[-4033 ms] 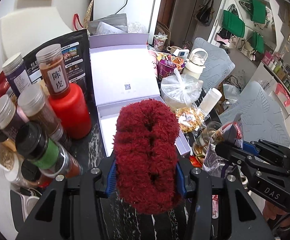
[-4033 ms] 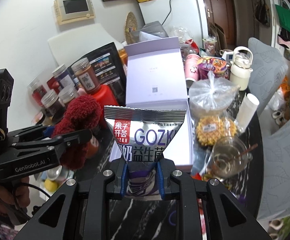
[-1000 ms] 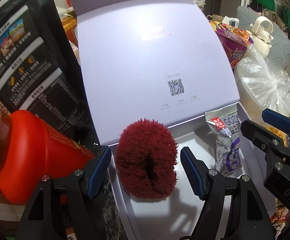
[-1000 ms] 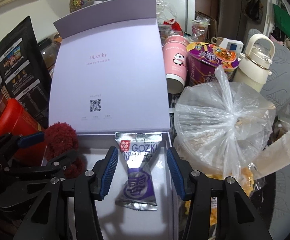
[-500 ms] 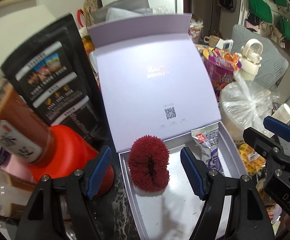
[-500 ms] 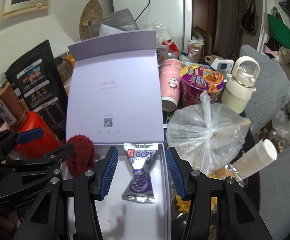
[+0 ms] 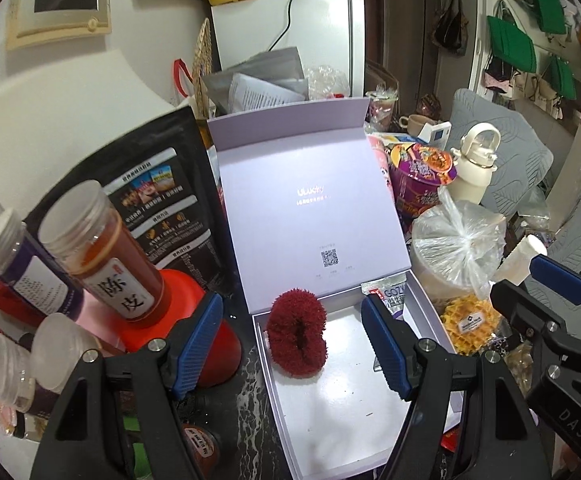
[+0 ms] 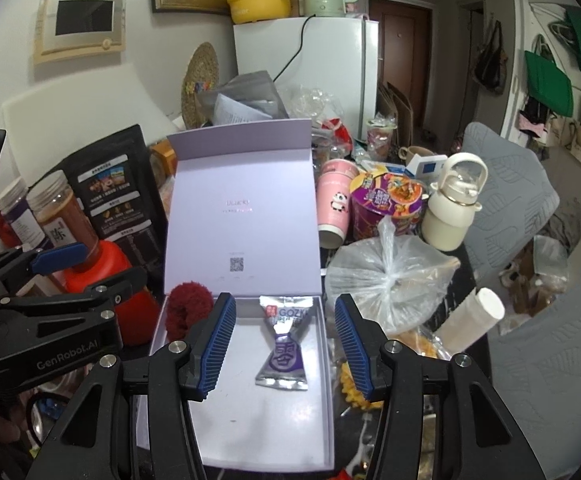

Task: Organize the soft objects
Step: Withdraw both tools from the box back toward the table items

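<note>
A fluffy dark red scrunchie (image 7: 296, 330) (image 8: 188, 310) lies in the far left corner of the open lilac box (image 7: 330, 420) (image 8: 234, 432). A silver and purple snack packet (image 8: 284, 346) (image 7: 388, 294) lies at the box's far right. My left gripper (image 7: 290, 344) hangs open above the box, with the scrunchie well below and beyond its blue pads (image 7: 196, 344). Over the packet hovers my right gripper (image 8: 282, 344), open too, pads apart and touching nothing. Each gripper shows at the edge of the other's view.
The box lid (image 7: 310, 216) stands upright behind. Left of the box are a red bottle (image 7: 194, 320), spice jars (image 7: 102, 252) and a black pouch (image 7: 158, 200). Right of it sit a tied plastic bag (image 8: 390, 276), noodle cup (image 8: 386, 208), pink cup (image 8: 334, 208) and cream flask (image 8: 454, 208).
Both grippers have risen and drawn back from the box, open all the while. The scrunchie and the packet stay where they lay, now smaller in view.
</note>
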Demonstrator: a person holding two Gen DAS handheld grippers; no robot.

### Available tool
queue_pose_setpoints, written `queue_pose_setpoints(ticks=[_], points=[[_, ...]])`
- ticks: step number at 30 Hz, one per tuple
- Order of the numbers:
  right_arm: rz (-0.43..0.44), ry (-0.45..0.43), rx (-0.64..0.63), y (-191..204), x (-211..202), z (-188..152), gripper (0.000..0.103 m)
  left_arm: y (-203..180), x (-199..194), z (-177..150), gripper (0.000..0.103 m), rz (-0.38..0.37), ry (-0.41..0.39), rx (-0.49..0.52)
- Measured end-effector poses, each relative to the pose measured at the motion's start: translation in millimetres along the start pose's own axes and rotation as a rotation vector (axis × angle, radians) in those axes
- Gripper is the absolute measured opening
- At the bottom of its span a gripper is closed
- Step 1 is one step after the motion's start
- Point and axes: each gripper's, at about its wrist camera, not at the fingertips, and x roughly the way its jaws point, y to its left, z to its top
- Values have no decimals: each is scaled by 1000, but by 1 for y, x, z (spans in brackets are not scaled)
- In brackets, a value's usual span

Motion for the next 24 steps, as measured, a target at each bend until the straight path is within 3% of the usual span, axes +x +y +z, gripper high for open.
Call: queue_pose_setpoints(ticks=[24], points=[[13, -98, -9, -7, -117, -57, 55, -24, -116, -57, 72, -37, -75, -38]])
